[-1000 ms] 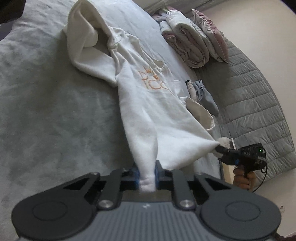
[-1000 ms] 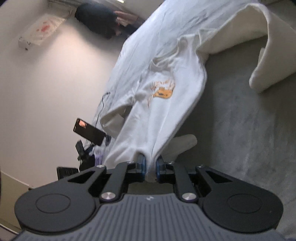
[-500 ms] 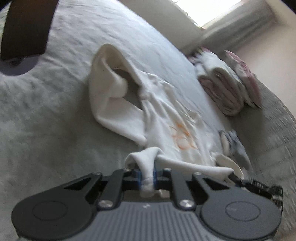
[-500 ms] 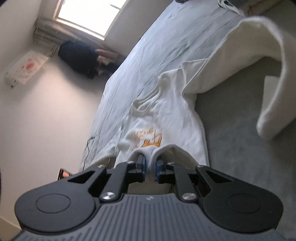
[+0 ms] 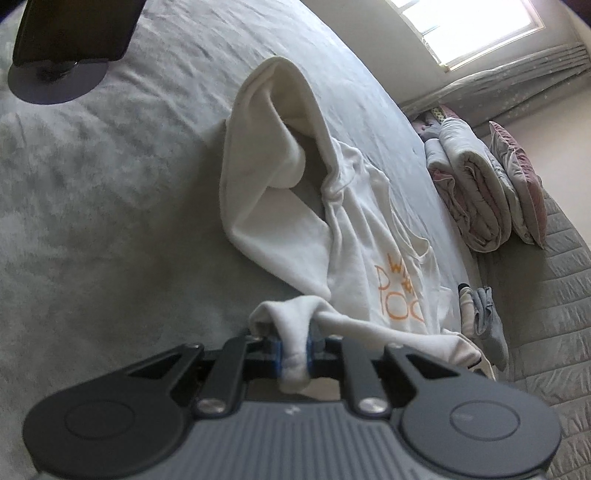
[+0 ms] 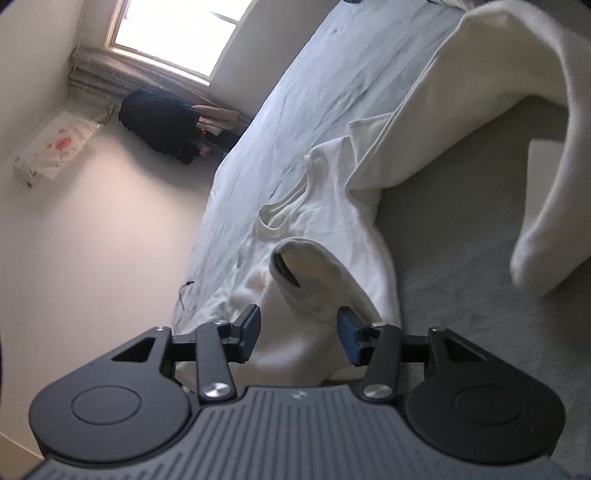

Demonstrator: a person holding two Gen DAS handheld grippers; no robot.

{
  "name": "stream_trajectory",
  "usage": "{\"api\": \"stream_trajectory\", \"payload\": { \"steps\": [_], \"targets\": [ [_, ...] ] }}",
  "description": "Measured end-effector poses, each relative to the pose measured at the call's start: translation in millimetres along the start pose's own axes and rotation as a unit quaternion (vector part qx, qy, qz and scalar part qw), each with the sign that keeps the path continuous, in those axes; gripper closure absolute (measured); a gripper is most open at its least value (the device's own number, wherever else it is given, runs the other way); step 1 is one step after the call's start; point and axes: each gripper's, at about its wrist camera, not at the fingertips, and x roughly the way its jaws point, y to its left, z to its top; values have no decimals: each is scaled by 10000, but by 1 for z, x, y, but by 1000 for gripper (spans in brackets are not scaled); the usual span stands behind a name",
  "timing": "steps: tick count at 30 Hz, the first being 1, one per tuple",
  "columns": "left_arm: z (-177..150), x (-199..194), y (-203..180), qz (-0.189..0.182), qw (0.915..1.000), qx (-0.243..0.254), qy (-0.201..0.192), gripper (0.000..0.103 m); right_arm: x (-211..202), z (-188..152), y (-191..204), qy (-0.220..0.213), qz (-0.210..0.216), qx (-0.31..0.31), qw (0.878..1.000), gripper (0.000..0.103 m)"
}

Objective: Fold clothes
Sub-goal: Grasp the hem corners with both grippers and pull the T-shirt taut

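Two hand-held grippers work one white sweatshirt spread on the grey bed. Its long axis runs away from the left camera, hem end near the lens and neckline farther off, with the orange lettering on the chest facing up. One sleeve arches up off the bed in a loose hoop beside the body.

The left hand-held gripper is clamped on a bunched fold of the hem, the cloth pinched between its blue pads and drooping below them. A second ago that hem was stretched taut toward the lens; now it has been carried forward over the lower body — folded back on itself, covering the lower shirt up to just below the print.

The right hand-held gripper was pinching cloth a second ago; its jaws are opening now, blue pads well apart, with a rolled white fold lying between them and touching neither.

Only the left view shows the folded quilts and pink pillow at the bed's far edge, plus a small grey garment. Only the right view shows the neckline clearly, the window, and a dark heap on the floor below it.
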Motion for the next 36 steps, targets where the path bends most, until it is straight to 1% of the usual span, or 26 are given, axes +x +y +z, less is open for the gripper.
{"api": "stream_trajectory", "payload": {
  "steps": [2,5,10,13,14,16,17,18,19,20,21,24,25,28,30,33,36],
  "targets": [
    [-1,-1,0,-10,10000,-33,3,90,-1,-2,3,-28,-120,-195,9997,52],
    [-2,0,-1,2,10000,-66,2,90,-3,-7,15,-214,-360,-728,9965,52],
    [-3,0,-2,12,10000,-75,-1,90,5,-18,31,-339,-753,-1639,9830,52],
    [-3,0,-1,16,10000,-88,15,89,16,-25,31,-221,-948,-1966,9756,53],
    [-3,0,-1,23,10000,-82,25,89,20,-28,29,-128,-1053,-2077,9724,54],
    [-3,1,-1,54,10000,-27,75,87,26,-34,28,-22,-1281,-2346,9636,63],
    [-3,2,-1,54,9999,-10,89,87,25,-35,29,-16,-1324,-2428,9610,64],
    [-3,2,0,53,9999,4,105,87,24,-35,28,4,-1332,-2424,9610,71],
    [-3,1,0,51,9999,6,126,87,22,-35,28,28,-1332,-2397,9617,83],
    [-4,1,0,48,9999,8,147,87,19,-33,27,64,-1307,-2294,9645,92],
    [-4,0,-1,49,9998,3,179,89,16,-31,26,91,-1275,-2172,9677,94],
    [-4,-8,-6,33,9993,-55,361,90,-1,-27,31,83,-1092,-1650,9802,95],
    [-6,-13,-8,-33,9993,-62,379,90,-9,-26,34,85,-1012,-1477,9838,100],
    [-10,-26,-15,-256,9981,-165,529,90,-33,-25,43,117,-753,-1027,9918,100],
    [-11,-34,-22,-306,9974,-116,636,90,-50,-26,50,131,-652,-870,9940,100],
    [-17,-44,-37,-230,9968,173,742,90,-71,-27,57,151,-529,-649,9964,100],
    [-25,-53,-47,-251,9948,366,914,90,-87,-31,60,249,-572,-455,9970,100]
  ]
}}
